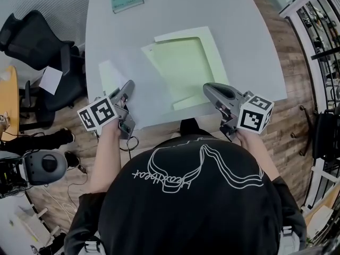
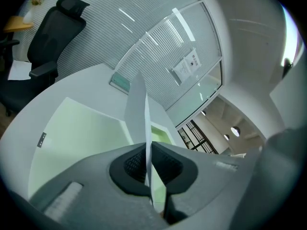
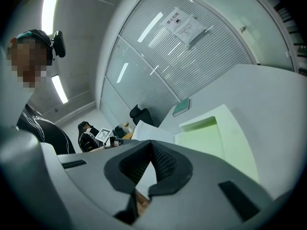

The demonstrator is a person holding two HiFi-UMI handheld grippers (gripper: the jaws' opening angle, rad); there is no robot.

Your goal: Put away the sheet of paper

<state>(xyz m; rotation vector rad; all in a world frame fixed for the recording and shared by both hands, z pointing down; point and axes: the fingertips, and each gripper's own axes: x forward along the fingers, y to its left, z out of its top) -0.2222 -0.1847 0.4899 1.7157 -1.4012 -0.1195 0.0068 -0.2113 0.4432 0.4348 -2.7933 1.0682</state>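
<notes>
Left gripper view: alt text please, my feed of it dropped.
The left hand-held gripper is shut on a thin white sheet of paper, seen edge-on. Beyond lie a pale green folder on a white table and a black office chair.

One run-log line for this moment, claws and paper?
left claw: shut on paper sheet | right claw: shut, empty | green folder: on table, sheet outside it

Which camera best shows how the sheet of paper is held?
The left gripper view: the sheet of paper stands edge-on, pinched in the left gripper. The head view shows it pale against the table; the right gripper view, a white corner.
</notes>
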